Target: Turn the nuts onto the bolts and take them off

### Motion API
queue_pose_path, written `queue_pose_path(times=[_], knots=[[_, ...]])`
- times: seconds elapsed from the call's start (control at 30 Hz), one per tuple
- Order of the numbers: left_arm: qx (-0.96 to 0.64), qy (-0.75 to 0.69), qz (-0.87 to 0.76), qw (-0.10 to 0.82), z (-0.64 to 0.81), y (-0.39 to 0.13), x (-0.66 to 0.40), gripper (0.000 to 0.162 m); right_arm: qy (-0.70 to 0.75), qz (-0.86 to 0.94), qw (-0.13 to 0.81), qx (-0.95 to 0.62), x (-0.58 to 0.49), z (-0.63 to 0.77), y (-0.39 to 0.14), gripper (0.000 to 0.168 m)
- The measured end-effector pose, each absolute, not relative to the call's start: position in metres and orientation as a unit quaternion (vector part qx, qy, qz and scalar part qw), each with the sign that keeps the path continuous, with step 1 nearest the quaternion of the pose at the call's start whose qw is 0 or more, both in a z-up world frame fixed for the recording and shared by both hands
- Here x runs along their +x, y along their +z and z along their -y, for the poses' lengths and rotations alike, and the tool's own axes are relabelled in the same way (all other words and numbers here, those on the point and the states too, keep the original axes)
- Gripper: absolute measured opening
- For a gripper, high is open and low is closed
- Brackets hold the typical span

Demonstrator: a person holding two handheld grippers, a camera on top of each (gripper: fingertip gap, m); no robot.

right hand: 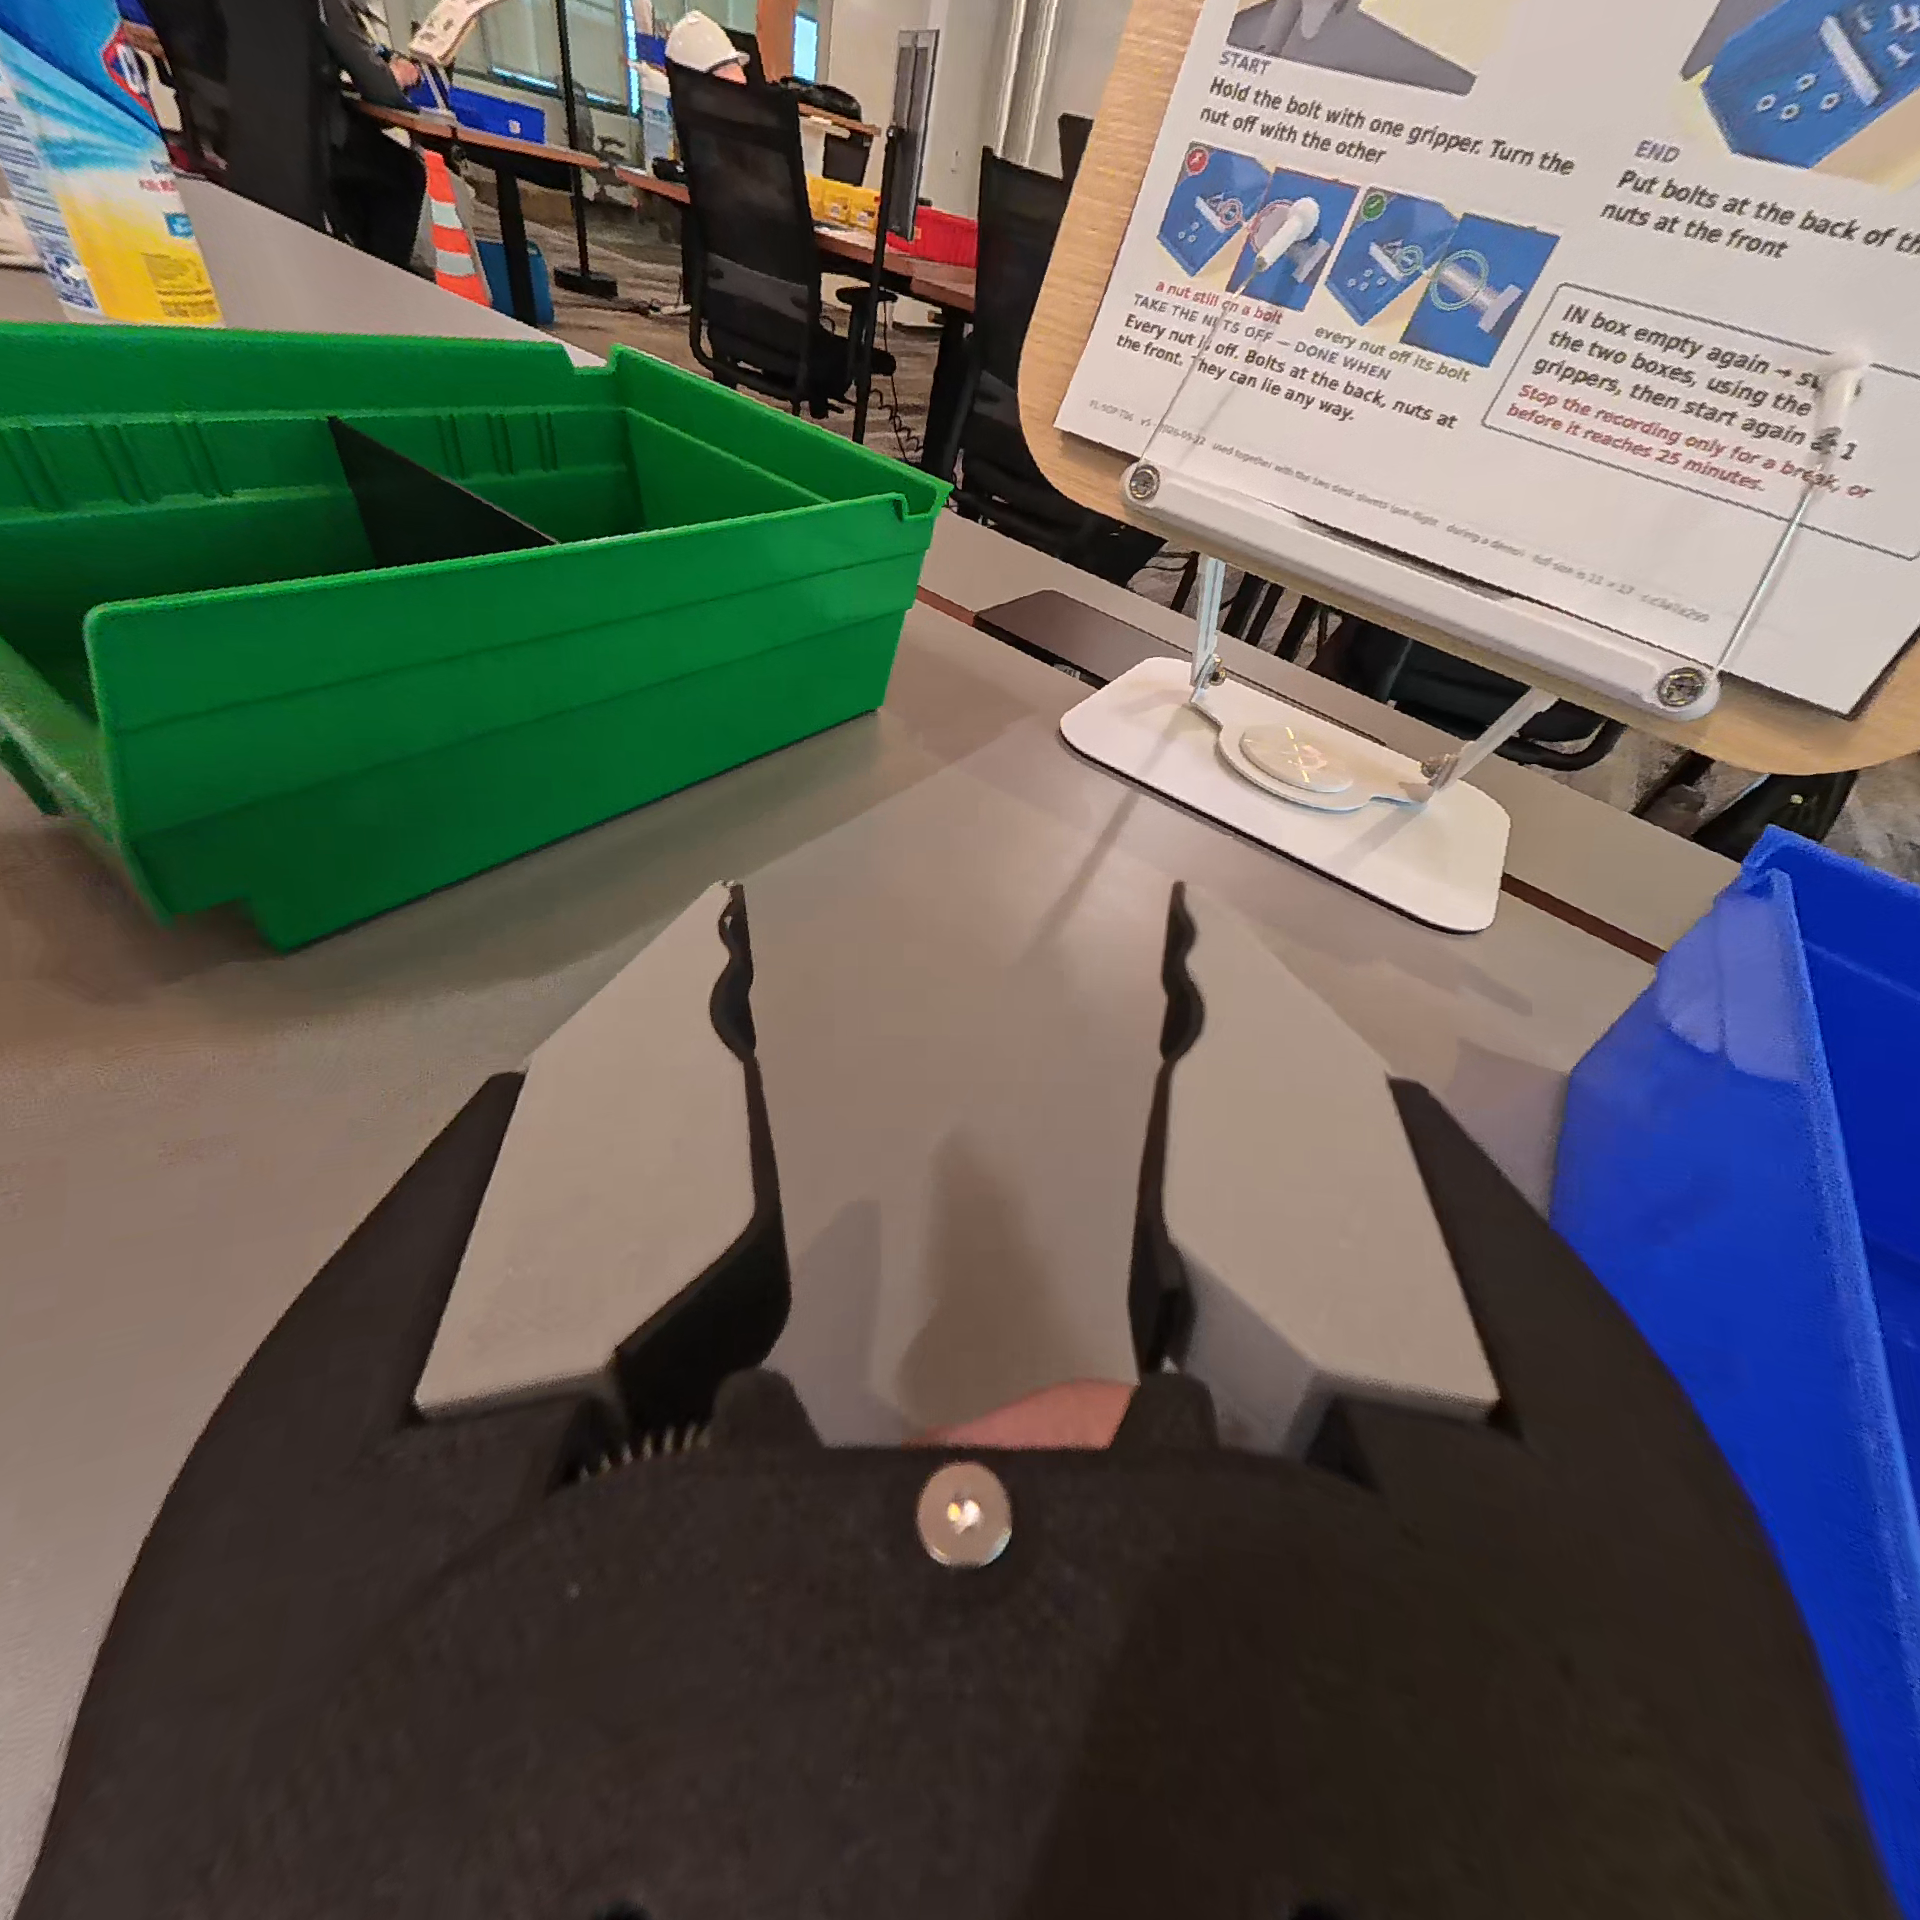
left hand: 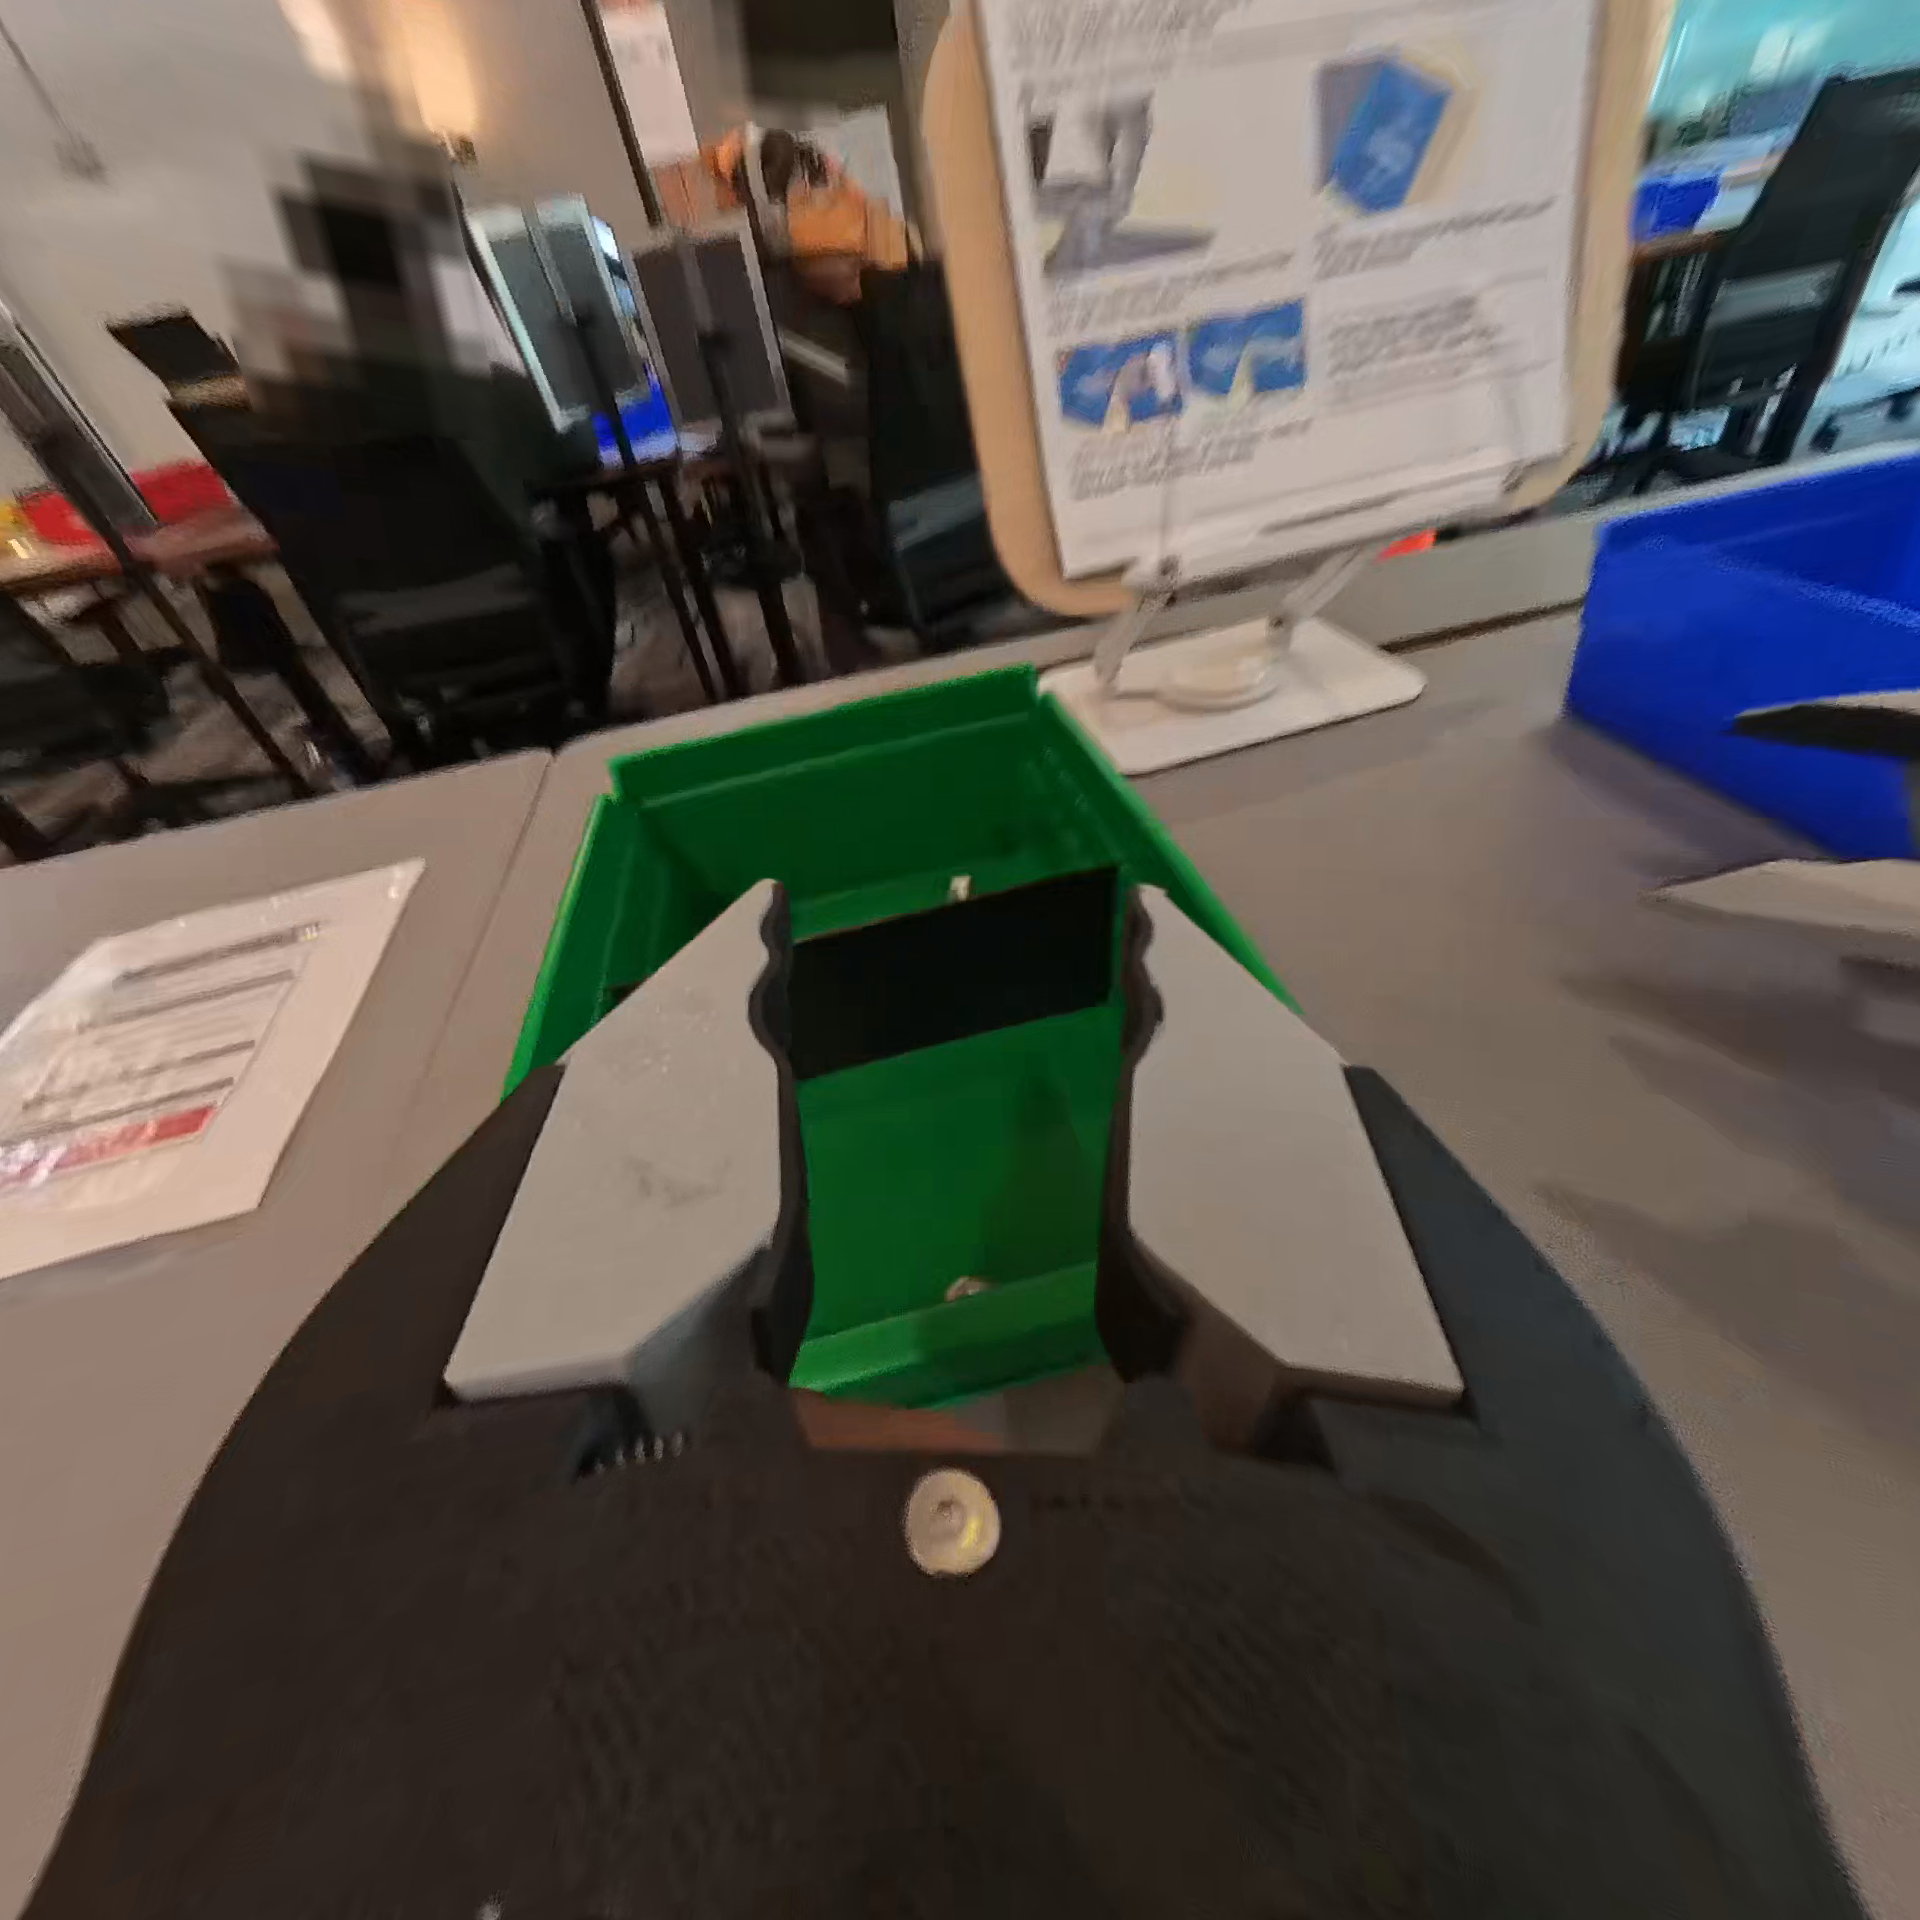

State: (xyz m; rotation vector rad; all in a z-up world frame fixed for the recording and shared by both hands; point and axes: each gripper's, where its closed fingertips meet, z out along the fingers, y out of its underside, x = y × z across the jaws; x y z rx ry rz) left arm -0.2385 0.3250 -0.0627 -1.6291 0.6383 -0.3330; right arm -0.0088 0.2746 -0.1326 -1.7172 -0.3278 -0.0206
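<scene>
A grey table (right hand: pixel 987 935) is seen under both grippers and carries everything near them. A green bin (left hand: pixel 904 1174) lies directly ahead of the left gripper (left hand: pixel 951 935), whose fingers are held wide apart above it with nothing between them. The same bin (right hand: pixel 488 665) is seen ahead and to the left of the right gripper (right hand: pixel 956 914). The bin is split by a black divider (left hand: pixel 951 971) set across it just beyond the left fingertips. One small pale metal piece (left hand: pixel 961 1288) lies in the near compartment, close under the gripper, and another (left hand: pixel 958 886) lies just past the divider; whether they are nuts or bolts cannot be told through the blur.

A blue bin (right hand: pixel 1766 1299) stands close on the right of the right gripper, its wall rising beside the right finger. The right gripper is also spread wide and empty, held over bare table between the two bins. Its fingers (left hand: pixel 1808 894) show at the right edge of the left wrist view, in front of the blue bin (left hand: pixel 1745 634).

An instruction sheet on a white stand (right hand: pixel 1288 790) is placed ahead and slightly right of both grippers, beyond the bins. A laminated sheet (left hand: pixel 156 1049) lies flat on the table to the left of the left gripper. Chairs, desks and people are seen far behind.
</scene>
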Motion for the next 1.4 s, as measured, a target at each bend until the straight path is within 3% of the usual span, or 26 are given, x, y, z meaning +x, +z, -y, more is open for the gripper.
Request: queue_pose_path(times=[0.2, 0.3, 0.7, 0.77, 0.83, 0.9, 1.17, 1.4], knots=[[-0.828, -0.066, -0.311, 0.462, -0.399, -0.133, -0.266, 0.065, -0.01, 0.144, 0.642, -0.753, -0.009, -0.276, -0.133, 0.075], [-0.858, -0.053, -0.301, 0.412, -0.418, -0.154, -0.268, 0.05, -0.003, 0.142, 0.64, -0.755, -0.009, -0.276, -0.134, 0.075], [-0.908, 0.026, -0.289, 0.302, -0.446, -0.213, -0.268, 0.044, 0.001, 0.153, 0.653, -0.741, -0.016, -0.271, -0.124, 0.075], [-0.904, 0.05, -0.297, 0.302, -0.451, -0.214, -0.269, 0.035, 0.001, 0.157, 0.655, -0.739, -0.018, -0.27, -0.123, 0.075], [-0.903, 0.086, -0.313, 0.281, -0.454, -0.221, -0.276, 0.035, 0.0, 0.16, 0.656, -0.738, -0.019, -0.269, -0.122, 0.075], [-0.902, 0.099, -0.324, 0.269, -0.455, -0.226, -0.277, 0.012, -0.003, 0.162, 0.659, -0.735, -0.019, -0.268, -0.119, 0.075], [-0.888, 0.062, -0.342, 0.299, -0.449, -0.205, -0.26, 0.006, -0.001, 0.146, 0.668, -0.73, -0.01, -0.266, -0.112, 0.074], [-0.775, -0.093, -0.429, 0.455, -0.371, -0.085, -0.153, 0.005, 0.018, 0.108, 0.68, -0.725, 0.007, -0.266, -0.103, 0.072]])
